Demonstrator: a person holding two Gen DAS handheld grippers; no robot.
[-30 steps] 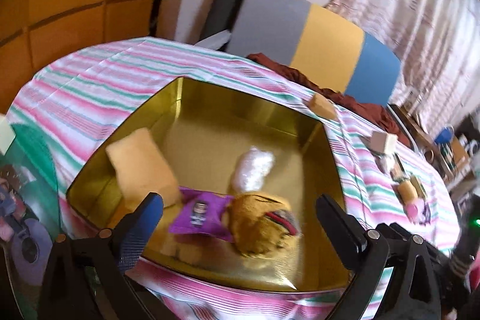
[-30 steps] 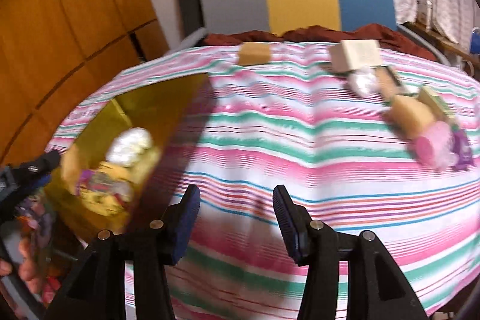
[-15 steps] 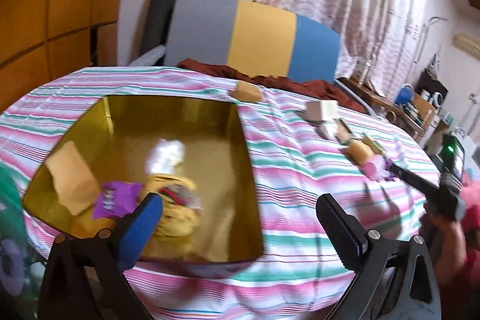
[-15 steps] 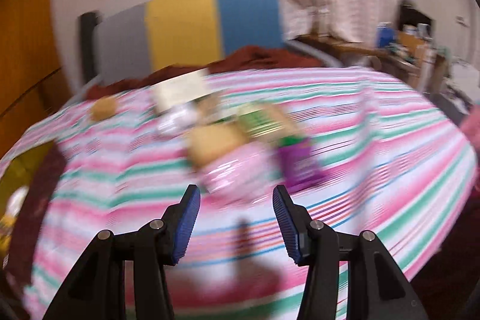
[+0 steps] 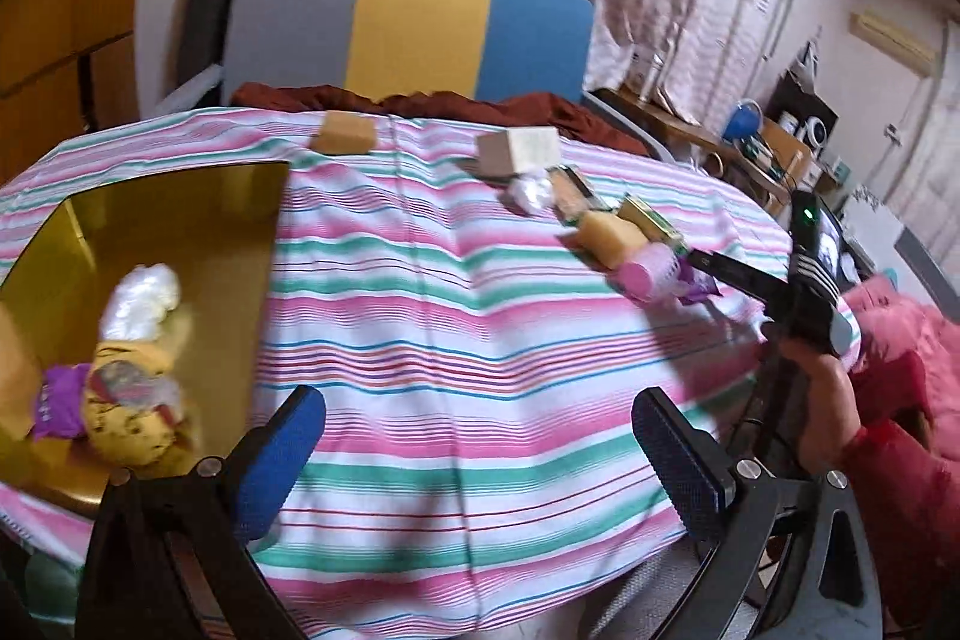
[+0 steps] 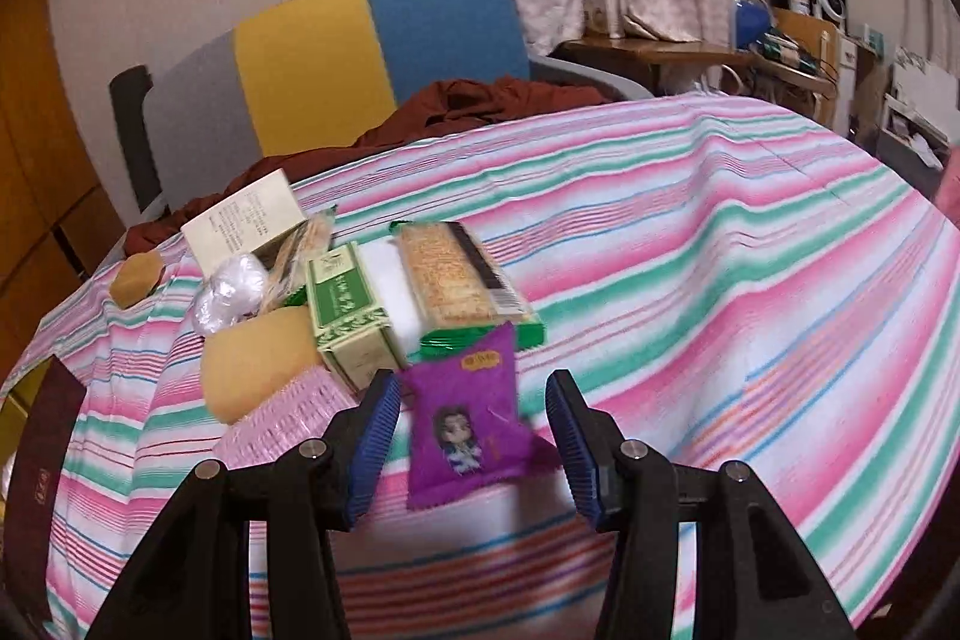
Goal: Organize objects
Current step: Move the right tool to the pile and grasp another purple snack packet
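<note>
Right tongs [image 6: 471, 421] spread wide, low over the striped cloth [image 6: 690, 280] of the worktop. Purple snack packet [image 6: 465, 424] lies flat between the two blue pads, near end of the pile; left pad looks just beside its edge, contact not clear, right pad apart. Nothing gripped.

Pile just beyond the packet: green-and-white box [image 6: 348, 316], long biscuit packet [image 6: 453, 280] in green wrapper beside it on the right, yellow sponge [image 6: 255, 358] to the left, pink textured item [image 6: 288, 418] near it, partly blurred. Farther left: crinkled clear wrapper [image 6: 228, 289], cream box [image 6: 243, 220] with print, small tan block [image 6: 137, 276].

Left tongs [image 5: 480, 451] also wide open, holding nothing, over bare cloth at the near edge. Gold tray [image 5: 240, 232] at left of that view; inside it a white wrapper [image 5: 144, 295], a yellow pouch [image 5: 129, 415], a purple packet [image 5: 57, 397]. Right-hand tool visible at far right, reaching the pile.

Striped chair back [image 5: 414, 31] and dark red fabric [image 5: 420, 103] beyond the worktop.
</note>
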